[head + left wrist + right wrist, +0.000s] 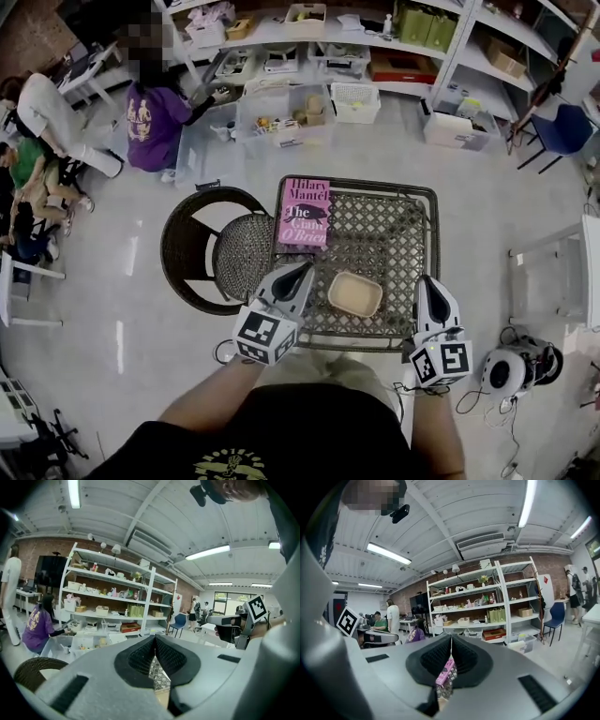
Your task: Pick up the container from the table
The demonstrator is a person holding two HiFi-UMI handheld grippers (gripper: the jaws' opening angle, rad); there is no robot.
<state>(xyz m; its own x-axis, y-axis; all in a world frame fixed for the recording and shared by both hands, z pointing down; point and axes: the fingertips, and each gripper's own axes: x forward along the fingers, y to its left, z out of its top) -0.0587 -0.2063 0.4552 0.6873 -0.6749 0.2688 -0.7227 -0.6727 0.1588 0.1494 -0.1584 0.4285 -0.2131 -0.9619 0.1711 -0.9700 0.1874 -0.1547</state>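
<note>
My L gripper (302,269) is clenched: jaws pressed together, nothing between them. In its own view only the mesh top shows thru the slit under the tips. In the head view it sits lower centre-left, tip over the near-left part of the desk (394,234), just left of the container (355,293).

My R gripper (427,279) is clenched too and empty. It's at lower centre-right, over the desk's near-right corner, apart from the container.

The container is a shallow tan tub, upright on the desk near the front edge. It's between the two grippers, closer to the L one, and neither seems to touch it.

Above it in frame, at the desk's far-left corner, lies a pink book (305,212). A round wicker chair (202,246) stands left of the desk. Shelves (375,37) w/ bins run along the top of frame. A person in purple (155,117) is at upper left.
</note>
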